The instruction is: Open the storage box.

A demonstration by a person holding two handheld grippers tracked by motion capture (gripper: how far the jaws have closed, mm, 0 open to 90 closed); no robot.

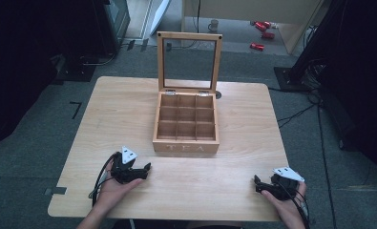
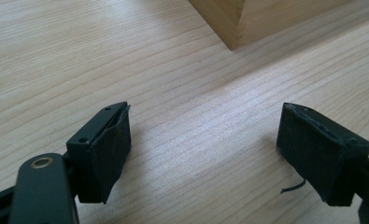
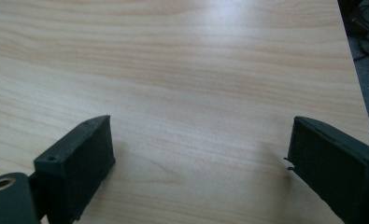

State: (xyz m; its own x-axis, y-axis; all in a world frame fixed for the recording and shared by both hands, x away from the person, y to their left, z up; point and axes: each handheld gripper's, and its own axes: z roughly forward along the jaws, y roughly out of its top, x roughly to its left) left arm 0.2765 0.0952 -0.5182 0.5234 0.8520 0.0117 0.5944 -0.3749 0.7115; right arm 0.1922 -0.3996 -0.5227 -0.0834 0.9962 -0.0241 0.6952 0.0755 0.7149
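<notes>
Wooden tea box (image 1: 186, 136) at counter (image 1: 129, 109) centre, closer to far edge, "TEA" on front wall. Glass-paned lid (image 1: 189, 62) upright, swung back on far-side hinges. Nine compartments in a three-by-three grid, all looking bare. Left hand-held gripper (image 1: 145, 168) near front edge, just off box's front-left corner, not touching; released, jaws wide apart over bare wood in left gripper view (image 2: 203, 140), box corner (image 2: 238, 23) just ahead. Right hand-held gripper (image 1: 256, 183) near front-right corner of counter, well apart from box; released, jaws spread, nothing between (image 3: 201, 158).
</notes>
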